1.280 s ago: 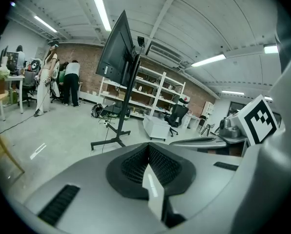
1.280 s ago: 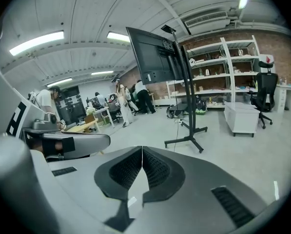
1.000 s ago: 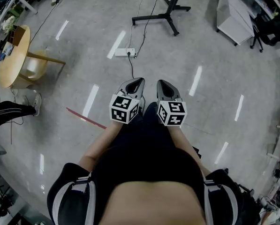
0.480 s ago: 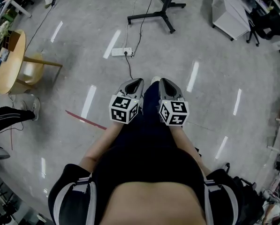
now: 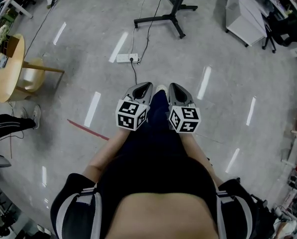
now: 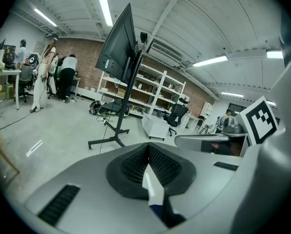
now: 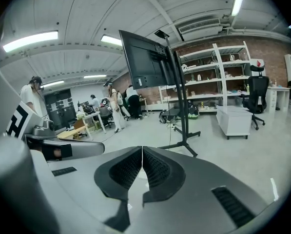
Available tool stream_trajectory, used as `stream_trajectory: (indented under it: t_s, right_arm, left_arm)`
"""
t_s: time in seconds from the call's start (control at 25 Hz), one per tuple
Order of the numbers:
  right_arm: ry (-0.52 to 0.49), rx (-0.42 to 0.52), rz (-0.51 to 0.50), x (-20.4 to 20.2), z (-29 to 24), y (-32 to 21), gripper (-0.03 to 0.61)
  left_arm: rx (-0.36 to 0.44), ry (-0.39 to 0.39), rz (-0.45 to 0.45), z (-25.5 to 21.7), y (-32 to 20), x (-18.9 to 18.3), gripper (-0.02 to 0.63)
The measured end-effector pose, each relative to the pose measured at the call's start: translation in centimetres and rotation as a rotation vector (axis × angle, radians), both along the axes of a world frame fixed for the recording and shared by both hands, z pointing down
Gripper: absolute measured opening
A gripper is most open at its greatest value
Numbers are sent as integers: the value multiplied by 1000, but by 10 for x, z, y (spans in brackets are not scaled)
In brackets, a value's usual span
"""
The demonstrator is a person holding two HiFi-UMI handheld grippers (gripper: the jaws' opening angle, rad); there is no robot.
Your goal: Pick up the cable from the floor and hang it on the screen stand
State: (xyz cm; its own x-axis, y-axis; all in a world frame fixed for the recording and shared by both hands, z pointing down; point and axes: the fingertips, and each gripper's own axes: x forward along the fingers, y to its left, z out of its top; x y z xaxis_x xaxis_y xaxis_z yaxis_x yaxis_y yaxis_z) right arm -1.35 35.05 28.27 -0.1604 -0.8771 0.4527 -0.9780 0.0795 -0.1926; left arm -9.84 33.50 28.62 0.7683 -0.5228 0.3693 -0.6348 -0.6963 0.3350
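A thin black cable (image 5: pixel 135 72) lies on the grey floor, running from a white power strip (image 5: pixel 127 58) toward me. The black screen stand's base (image 5: pixel 165 18) sits beyond it at the top of the head view. In the left gripper view the dark screen (image 6: pixel 117 45) tops the stand's pole; the right gripper view shows the same screen (image 7: pixel 145 57). My left gripper (image 5: pixel 144 87) and right gripper (image 5: pixel 174 87) are held side by side at waist height, well above the cable. Both are shut with nothing between the jaws, seen also on the left gripper (image 6: pixel 148 145) and right gripper (image 7: pixel 142 149).
A round wooden table (image 5: pixel 9 59) stands at the left, and a seated person's leg (image 5: pixel 9 121) is below it. A white cabinet (image 5: pixel 245 14) is at the upper right. A red strip (image 5: pixel 87 130) marks the floor. Shelves (image 7: pixel 218 77) and several people line the far wall.
The floor has slid slightly in view as the person steps forward; a shoe tip now shows between the grippers. Both grippers stay shut and side by side.
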Motion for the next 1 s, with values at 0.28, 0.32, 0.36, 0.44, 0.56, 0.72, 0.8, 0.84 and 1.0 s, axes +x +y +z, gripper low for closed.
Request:
stream_trajectory:
  t_s: [0.28,0.32,0.36,0.44,0.56,0.72,0.8,0.84,1.0]
  right_arm:
    - [-20,-13,-31,23,6,-48,24]
    - [-24,-15,-31,28,7,-55,23]
    - [-29,-17,-30,34,7,-62,23]
    - [-39,-19,-28,43,8,-77,23]
    - [-47,-20,-33,57,9,-101,23]
    - [-57,-19,-48,70,9,-130,24]
    - [-55,-21,-59,76,10,-143,23]
    - [-56,-24,-64,79,12,-148,23]
    - [-67,-33,-86,92,17,-171,23]
  left_arm:
    - [-11,-22,-32,6,-46,22,6]
    - [-12,-26,-30,7,-53,28,6]
    - [-11,-29,-26,8,-59,34,6]
    - [-6,-36,-16,9,-72,45,6]
    - [-5,-48,-12,12,-93,59,6]
    - [-12,-62,-24,15,-121,72,6]
    - [-17,-66,-29,16,-132,79,6]
    - [-21,-68,-31,17,-137,82,6]
    - [-30,-78,-44,23,-159,94,6]
